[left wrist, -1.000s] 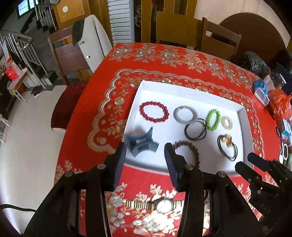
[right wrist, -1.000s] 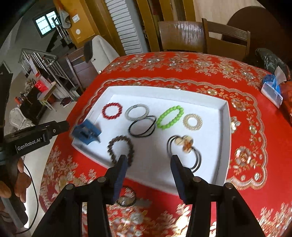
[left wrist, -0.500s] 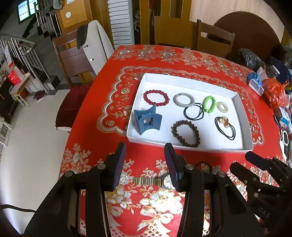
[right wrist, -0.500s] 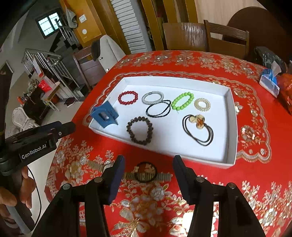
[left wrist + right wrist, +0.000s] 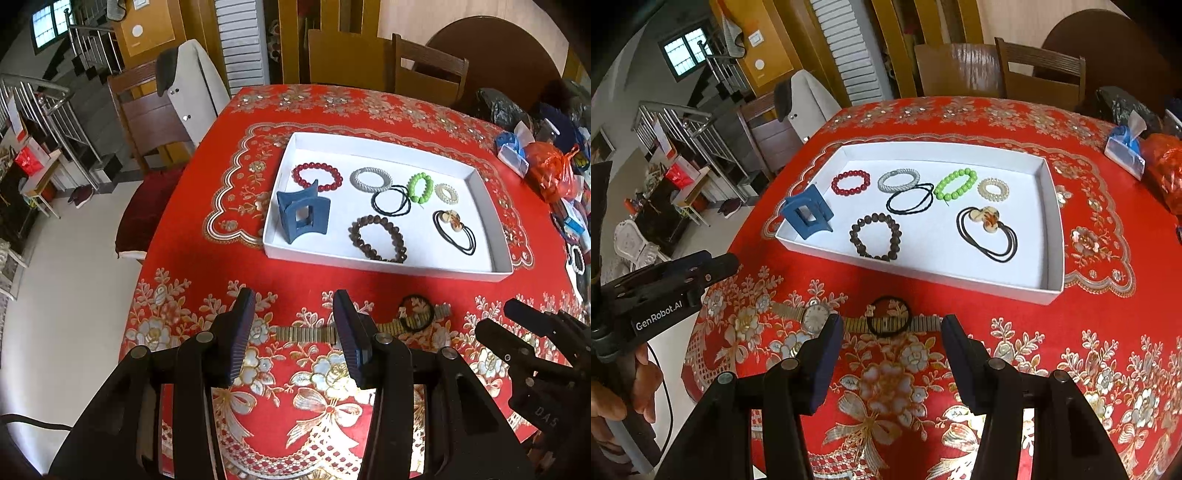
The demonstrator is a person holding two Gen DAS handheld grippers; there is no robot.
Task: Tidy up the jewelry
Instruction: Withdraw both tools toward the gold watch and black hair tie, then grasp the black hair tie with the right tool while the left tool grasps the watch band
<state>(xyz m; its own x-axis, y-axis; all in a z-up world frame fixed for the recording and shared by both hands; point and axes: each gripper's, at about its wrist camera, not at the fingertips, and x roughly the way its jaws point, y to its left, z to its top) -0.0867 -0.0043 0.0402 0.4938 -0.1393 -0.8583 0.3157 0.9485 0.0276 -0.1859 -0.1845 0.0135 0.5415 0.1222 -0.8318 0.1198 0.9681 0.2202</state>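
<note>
A white tray (image 5: 369, 263) (image 5: 923, 274) holds a blue claw clip (image 5: 302, 215) (image 5: 807, 216) at its near left corner. With it lie a red bead bracelet (image 5: 317, 178), a brown bead bracelet (image 5: 874, 237), a green one (image 5: 955, 183) and several hair ties. On the cloth before the tray lies a gold-band wristwatch (image 5: 814, 317) with a black hair tie (image 5: 889, 315) (image 5: 416, 313) over its band. My left gripper (image 5: 292, 306) is open and holds nothing, with the watch band (image 5: 303, 334) showing between its fingers. My right gripper (image 5: 892, 325) is open just short of the black hair tie.
The red flowered tablecloth (image 5: 258, 406) covers the table, whose left edge drops to a white floor. A tissue pack (image 5: 1124, 149), an orange bag (image 5: 550, 170) and other clutter sit at the right. Wooden chairs (image 5: 1038, 77) stand behind. A hand (image 5: 624, 391) holds the left gripper's handle.
Both grippers have drawn back from over the tray toward the near side of the table. The watch and the black hair tie have come into full view in front of them.
</note>
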